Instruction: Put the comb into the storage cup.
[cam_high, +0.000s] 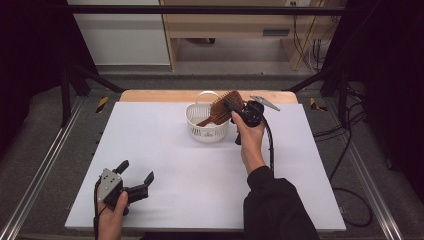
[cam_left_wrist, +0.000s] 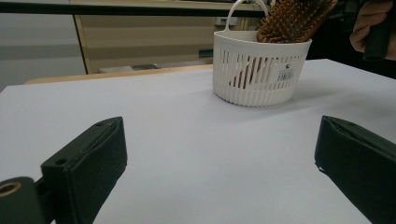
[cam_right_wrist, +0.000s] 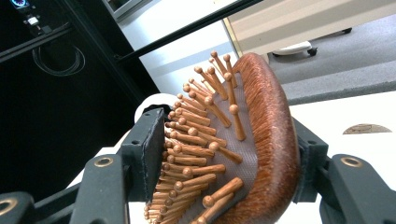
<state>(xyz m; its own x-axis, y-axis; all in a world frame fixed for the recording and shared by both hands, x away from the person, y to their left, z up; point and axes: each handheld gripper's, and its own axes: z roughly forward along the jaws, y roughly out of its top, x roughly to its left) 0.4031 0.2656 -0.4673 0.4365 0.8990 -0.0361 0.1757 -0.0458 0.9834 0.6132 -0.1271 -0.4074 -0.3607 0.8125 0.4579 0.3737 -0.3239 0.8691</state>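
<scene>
Now right gripper (cam_right_wrist: 224, 158) clasping hairbrush (cam_right_wrist: 243, 140), over basket (cam_high: 206, 131)

High view overlooks whole table (cam_high: 150, 165); left gripper view low, level; right close-up; all share basket (cam_high: 206, 125).

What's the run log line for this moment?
right gripper: shut on hairbrush, handle in white basket | left gripper: open, empty, near table front
</scene>
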